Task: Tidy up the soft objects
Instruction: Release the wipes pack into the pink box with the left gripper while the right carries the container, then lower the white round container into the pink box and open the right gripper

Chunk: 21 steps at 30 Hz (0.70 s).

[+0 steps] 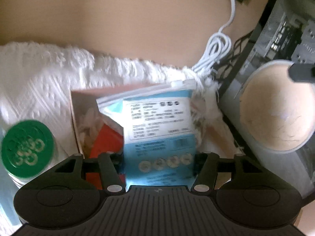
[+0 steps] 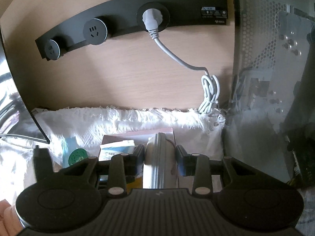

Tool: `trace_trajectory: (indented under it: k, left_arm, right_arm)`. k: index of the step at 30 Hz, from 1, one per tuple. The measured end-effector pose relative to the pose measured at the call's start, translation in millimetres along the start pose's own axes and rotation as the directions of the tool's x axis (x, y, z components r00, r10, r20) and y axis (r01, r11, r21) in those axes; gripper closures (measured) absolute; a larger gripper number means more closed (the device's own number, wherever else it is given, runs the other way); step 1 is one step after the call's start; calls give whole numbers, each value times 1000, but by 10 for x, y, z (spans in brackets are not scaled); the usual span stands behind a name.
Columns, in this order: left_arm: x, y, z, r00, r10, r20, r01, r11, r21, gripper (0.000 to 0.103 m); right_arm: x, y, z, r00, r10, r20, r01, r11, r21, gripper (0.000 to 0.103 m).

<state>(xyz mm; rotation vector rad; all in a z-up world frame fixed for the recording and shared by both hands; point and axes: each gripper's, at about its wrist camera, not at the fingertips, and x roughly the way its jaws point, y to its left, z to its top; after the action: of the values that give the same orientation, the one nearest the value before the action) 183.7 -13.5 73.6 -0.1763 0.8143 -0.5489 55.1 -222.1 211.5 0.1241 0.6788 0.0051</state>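
Pouch (image 1: 159, 129) between parted left gripper (image 1: 158, 161) fingers

both tongs (image 1: 157, 157) (image 2: 159, 157) are matte black, with ribbed grey bases and silver rivets on the linkages.

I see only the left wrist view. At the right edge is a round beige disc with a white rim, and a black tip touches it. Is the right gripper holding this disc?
Observer: Yes. In the right wrist view the right gripper is shut on the round beige disc, seen edge-on, with one pad on each face.
Operator: The white coiled cable leaves my picture at the top. Where does it end?
Observer: Its white plug sits in a long black power strip on the beige wooden panel.
Operator: Has the strip other outlets?
Observer: Two round sockets left of the plug, both empty.
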Motion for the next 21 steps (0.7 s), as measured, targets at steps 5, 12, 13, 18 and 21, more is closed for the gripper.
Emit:
trace_trajectory:
  k: [5,12,13,18,21]
  left_arm:
    - [-328,76,36,995,-38,88,38,999,0,42]
    - [-541,201,48,990,-6,143,15,998,-62,42]
    - [-600,232,29,988,-4,155,17,997,-79,42]
    - [-923,364,-69,978,21,206,8,990,-142,42]
    - [-1106,449,-146,977,40,210,-4,986,-166,42]
  right_arm:
    - [46,66,65,1000,3,31,-3,1000,-7,69]
    - [93,124,161,996,57,72,-61,996,57,69]
    - [104,149,171,995,70,73,-74,996,59,69]
    - [303,323,146,987,154,44,-157,986,51,69]
    - [581,360,36,975,224,-2,-222,968,120,69]
